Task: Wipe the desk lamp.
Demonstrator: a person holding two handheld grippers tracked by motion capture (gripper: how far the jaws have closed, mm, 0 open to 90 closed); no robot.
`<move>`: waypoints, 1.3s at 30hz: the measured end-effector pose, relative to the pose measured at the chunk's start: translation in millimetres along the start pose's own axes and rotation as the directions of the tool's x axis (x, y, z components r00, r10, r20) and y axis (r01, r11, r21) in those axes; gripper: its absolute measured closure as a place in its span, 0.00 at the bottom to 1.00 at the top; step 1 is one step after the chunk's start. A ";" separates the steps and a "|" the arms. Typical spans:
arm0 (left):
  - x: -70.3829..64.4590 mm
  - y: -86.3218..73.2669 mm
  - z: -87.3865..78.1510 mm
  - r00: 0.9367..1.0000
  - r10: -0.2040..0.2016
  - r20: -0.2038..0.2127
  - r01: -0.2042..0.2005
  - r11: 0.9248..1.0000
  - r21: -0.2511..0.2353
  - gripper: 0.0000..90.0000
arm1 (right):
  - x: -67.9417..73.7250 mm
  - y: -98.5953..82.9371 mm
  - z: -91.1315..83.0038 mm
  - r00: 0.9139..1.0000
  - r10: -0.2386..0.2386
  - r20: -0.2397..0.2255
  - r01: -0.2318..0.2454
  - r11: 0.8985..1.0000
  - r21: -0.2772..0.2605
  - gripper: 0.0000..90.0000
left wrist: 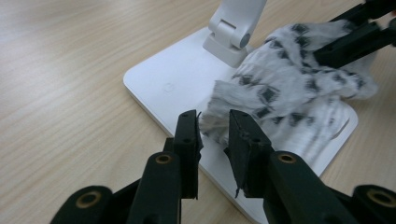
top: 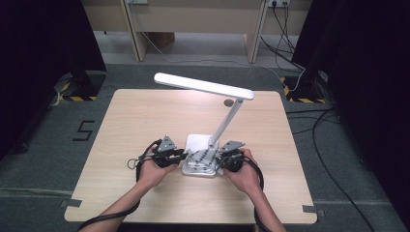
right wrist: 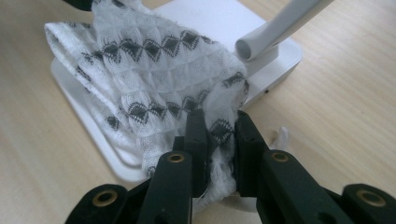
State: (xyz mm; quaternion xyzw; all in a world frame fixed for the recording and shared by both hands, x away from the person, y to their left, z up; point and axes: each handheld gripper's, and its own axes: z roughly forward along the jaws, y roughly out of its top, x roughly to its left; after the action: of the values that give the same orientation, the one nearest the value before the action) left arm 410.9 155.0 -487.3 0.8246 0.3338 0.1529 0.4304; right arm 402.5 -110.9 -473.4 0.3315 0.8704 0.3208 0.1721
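One white desk lamp (top: 208,104); one white cloth with black diamond pattern (top: 202,157), lying on the lamp's base; two hand-held tools, left tool (top: 183,155) and right tool (top: 218,157); one wooden counter (top: 140,121).

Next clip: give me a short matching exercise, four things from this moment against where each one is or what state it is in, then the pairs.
Things:
1. cloth
2. lamp base
3. right gripper
4. left gripper

States:
A. jaws apart, at the cloth's edge
B. shut on a fold of cloth
C. lies bunched on the lamp base
D. flat on the wooden table

Pairs: 1-C, 2-D, 3-B, 4-A
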 end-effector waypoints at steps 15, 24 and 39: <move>-7.6 -0.4 18.0 0.999 0.036 0.021 -0.036 0.999 0.022 0.82 | 12.7 -11.8 -28.8 0.996 -0.069 -0.058 0.073 0.995 0.061 0.89; -5.2 -1.0 14.8 1.000 0.017 0.015 -0.017 1.000 0.000 0.78 | 4.2 -16.4 -50.0 1.000 -0.029 -0.002 0.029 0.999 0.035 0.89; -6.7 -6.2 23.2 0.999 0.029 0.015 -0.030 0.999 0.038 0.80 | -28.1 -15.7 -89.6 0.984 0.114 0.138 -0.098 0.988 -0.120 0.89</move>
State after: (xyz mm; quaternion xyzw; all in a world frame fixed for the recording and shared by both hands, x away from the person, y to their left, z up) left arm 415.9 138.8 -505.6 0.8386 0.3214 0.1469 0.4146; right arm 369.6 -179.1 -415.6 0.3896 0.8171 0.3533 0.2359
